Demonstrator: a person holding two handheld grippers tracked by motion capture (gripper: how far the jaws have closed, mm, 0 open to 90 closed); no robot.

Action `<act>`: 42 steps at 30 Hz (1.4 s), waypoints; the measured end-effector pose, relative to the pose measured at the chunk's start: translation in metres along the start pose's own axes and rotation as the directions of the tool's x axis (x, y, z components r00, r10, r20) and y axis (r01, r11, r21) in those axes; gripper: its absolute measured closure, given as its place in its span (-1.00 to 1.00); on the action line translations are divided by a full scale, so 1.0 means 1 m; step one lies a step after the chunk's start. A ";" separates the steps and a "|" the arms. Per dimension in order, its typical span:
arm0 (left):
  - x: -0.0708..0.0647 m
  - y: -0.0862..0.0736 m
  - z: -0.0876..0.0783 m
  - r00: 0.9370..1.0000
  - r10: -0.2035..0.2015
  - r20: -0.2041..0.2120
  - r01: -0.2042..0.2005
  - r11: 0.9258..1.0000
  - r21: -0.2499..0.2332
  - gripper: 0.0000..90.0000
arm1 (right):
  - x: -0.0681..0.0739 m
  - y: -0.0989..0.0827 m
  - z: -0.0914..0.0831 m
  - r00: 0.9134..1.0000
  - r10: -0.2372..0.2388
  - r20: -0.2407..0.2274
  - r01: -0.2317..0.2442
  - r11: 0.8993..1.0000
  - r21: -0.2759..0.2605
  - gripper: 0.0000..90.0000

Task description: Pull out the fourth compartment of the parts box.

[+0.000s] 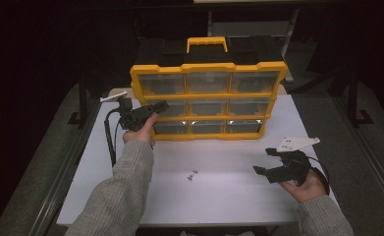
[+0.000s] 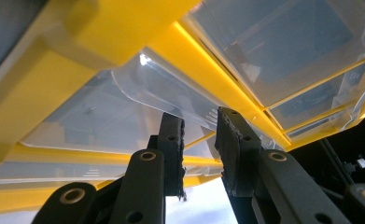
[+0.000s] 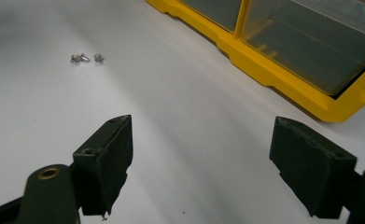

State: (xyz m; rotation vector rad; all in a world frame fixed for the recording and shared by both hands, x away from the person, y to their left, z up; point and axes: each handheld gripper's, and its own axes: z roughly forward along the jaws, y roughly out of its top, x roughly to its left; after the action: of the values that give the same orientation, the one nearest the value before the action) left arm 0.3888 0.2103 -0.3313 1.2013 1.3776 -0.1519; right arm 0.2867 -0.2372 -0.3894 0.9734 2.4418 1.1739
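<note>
Yellow organiser and its clear drawers show no readable writing

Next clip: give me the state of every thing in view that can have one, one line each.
Organizer: upright on the table, handle on top.
Middle-left drawer: lip between the left jaws; whether pulled out, unclear.
Other drawers: look pushed in.
Left gripper: jaws narrowed around the drawer lip; contact unclear.
Right gripper: open, nothing held.
Screws: loose on the table.
</note>
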 end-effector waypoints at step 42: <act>0.004 -0.007 0.001 0.997 -0.006 0.076 0.005 1.000 0.009 0.78 | 0.001 0.001 0.003 1.000 -0.010 -0.005 0.010 1.000 0.005 -0.54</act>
State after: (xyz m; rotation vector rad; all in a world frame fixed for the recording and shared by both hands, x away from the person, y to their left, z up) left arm 0.3861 0.2087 -0.3383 1.1876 1.3146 -0.2059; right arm 0.2873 -0.2343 -0.3904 0.9591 2.4524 1.1688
